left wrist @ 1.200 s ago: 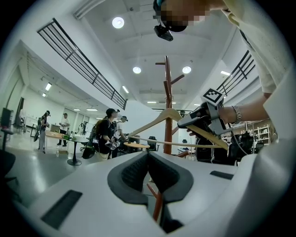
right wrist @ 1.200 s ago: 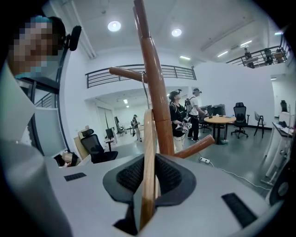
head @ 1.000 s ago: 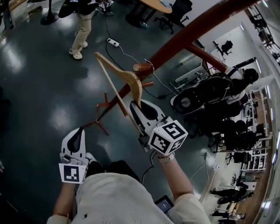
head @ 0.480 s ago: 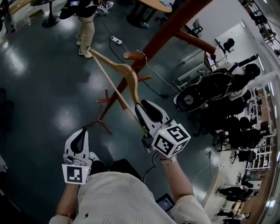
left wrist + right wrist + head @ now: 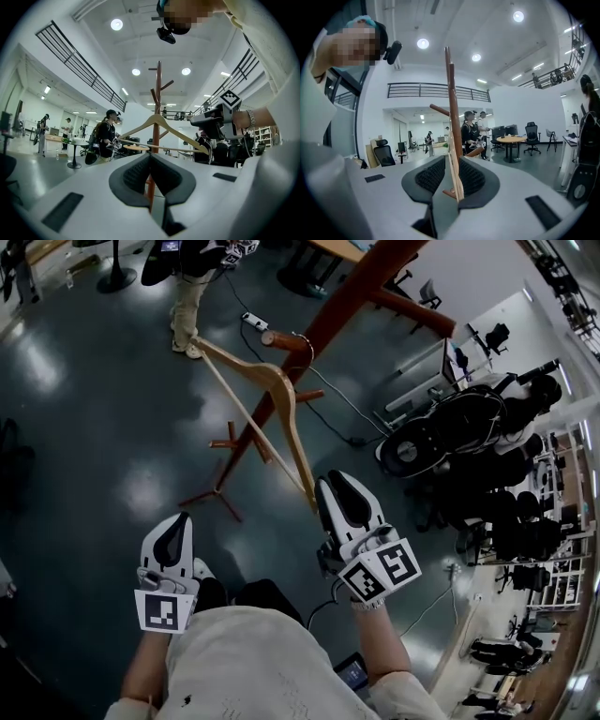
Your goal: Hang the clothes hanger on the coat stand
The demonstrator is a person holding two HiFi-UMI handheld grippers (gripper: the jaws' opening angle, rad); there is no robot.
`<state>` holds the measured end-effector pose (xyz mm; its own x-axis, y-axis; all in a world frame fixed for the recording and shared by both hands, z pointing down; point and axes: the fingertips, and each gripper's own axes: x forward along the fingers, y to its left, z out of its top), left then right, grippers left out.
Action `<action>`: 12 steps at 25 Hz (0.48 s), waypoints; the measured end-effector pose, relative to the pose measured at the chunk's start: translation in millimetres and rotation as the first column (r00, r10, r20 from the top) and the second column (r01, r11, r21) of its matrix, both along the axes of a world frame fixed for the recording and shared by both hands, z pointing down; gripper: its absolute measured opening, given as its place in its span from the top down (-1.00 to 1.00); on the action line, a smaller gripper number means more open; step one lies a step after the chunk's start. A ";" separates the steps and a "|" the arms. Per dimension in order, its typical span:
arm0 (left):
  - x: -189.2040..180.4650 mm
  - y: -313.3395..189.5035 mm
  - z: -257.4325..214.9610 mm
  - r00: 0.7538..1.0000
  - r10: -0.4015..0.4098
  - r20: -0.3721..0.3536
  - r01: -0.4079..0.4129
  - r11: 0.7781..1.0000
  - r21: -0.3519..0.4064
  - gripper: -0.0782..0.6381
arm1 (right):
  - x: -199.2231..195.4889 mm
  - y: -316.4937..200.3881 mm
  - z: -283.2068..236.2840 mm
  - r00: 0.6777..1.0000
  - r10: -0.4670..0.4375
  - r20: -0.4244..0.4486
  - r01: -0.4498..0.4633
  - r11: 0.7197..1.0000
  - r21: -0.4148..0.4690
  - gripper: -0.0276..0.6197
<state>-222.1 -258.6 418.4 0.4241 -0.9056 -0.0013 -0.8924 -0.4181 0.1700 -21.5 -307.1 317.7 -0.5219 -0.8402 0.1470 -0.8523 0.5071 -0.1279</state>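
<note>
Gaping jaws of the right gripper (image 5: 450,165) flank the clothes hanger (image 5: 453,169) without pinching it; the left gripper (image 5: 150,161) gapes empty.

An open-plan office hall: a swivel chair (image 5: 385,154) at nine o'clock, a round table (image 5: 511,138) at three, a railed mezzanine (image 5: 436,91) at twelve, recessed ceiling lights (image 5: 423,43), and people (image 5: 469,129) standing about.

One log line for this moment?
hanger: hook on coat stand peg | right gripper: jaws apart at hanger end | left gripper: jaws apart, empty
</note>
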 end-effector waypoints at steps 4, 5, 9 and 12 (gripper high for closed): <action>4.3 7.6 -1.5 1.000 -0.023 0.007 0.023 1.000 0.016 0.75 | -0.1 24.1 -9.7 0.994 -0.071 0.087 0.066 0.996 0.068 0.61; 4.9 9.7 -2.3 1.000 -0.030 0.008 0.030 0.999 0.018 0.75 | -2.2 28.5 -9.6 0.991 -0.094 0.099 0.086 0.993 0.080 0.61; 1.9 19.6 -12.5 0.999 -0.049 0.015 0.049 0.998 0.037 0.75 | -26.3 44.2 -3.2 0.978 -0.184 0.096 0.175 0.979 0.103 0.61; 5.5 25.9 -17.3 0.998 -0.048 0.032 0.046 0.998 0.045 0.75 | -48.0 55.6 11.1 0.965 -0.242 0.105 0.232 0.968 0.094 0.61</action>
